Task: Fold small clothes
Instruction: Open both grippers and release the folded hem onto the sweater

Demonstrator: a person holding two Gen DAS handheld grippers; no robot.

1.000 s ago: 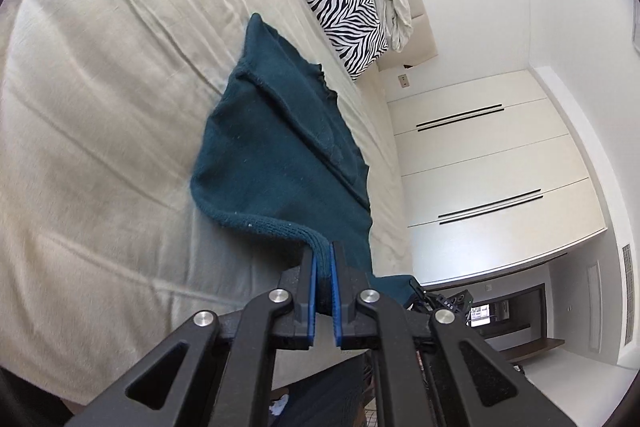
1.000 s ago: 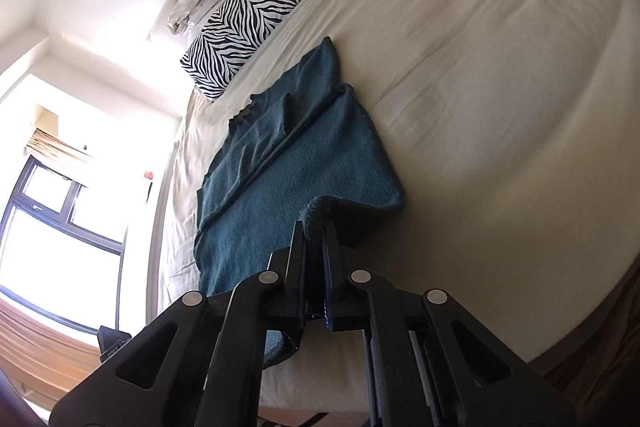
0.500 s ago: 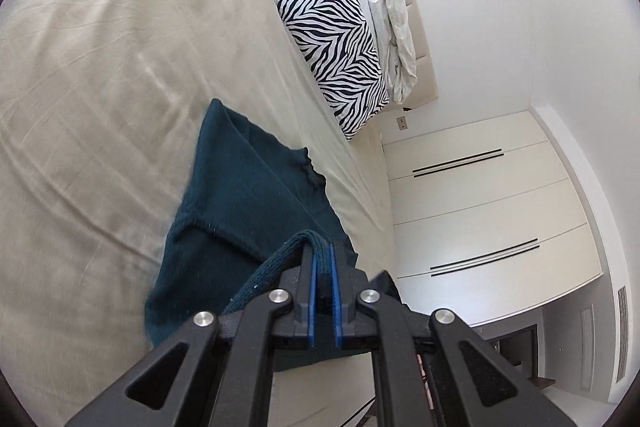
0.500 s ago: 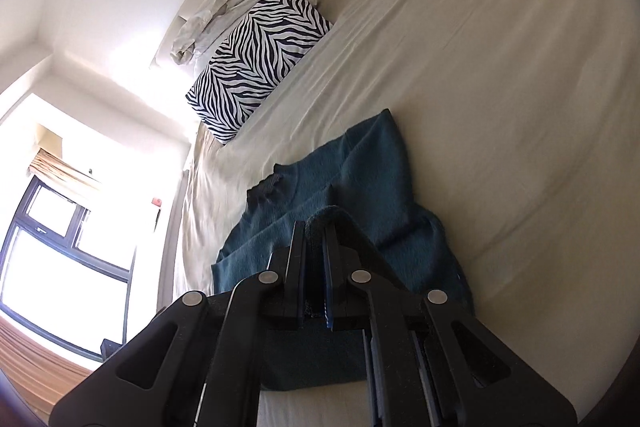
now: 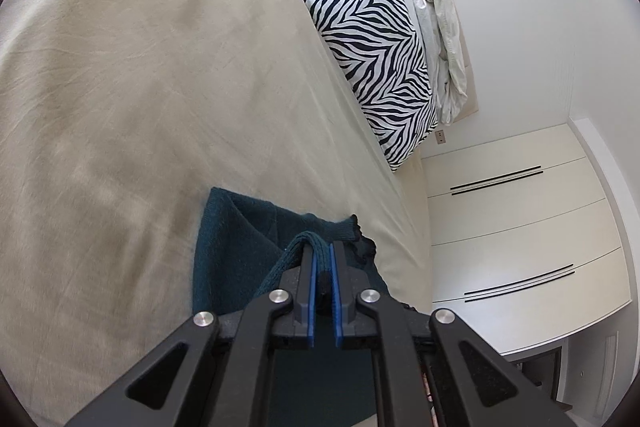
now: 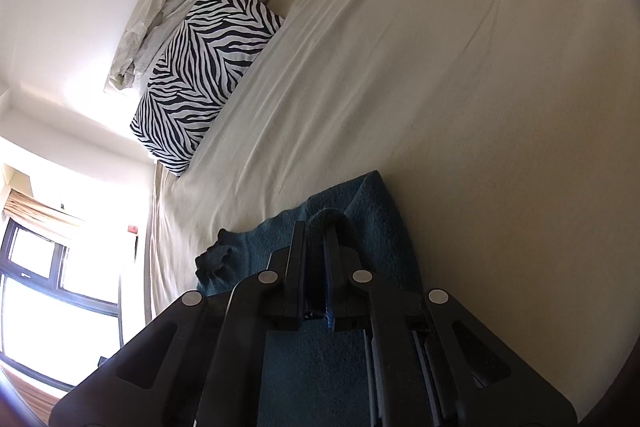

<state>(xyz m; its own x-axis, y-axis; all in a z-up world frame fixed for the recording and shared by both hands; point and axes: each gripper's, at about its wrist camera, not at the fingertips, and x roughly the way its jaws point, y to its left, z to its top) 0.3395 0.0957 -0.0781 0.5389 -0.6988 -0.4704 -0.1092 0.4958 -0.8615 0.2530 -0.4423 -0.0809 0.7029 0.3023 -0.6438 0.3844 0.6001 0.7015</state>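
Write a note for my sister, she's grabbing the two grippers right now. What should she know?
Left gripper: shut on a thick edge of the teal garment.
Right gripper: shut on another edge of it.
The garment lies on the beige bed sheet, its gripped edges raised over the rest.
Done: both edges gripped.
Left: lay them down, release, finish folding.

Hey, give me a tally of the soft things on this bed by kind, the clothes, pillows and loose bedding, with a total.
Teal knit garments: 1, pinched by the left claw and the right claw
Zebra-print pillows: 1
Crumpled white bedding bundles: 1
Total: 3
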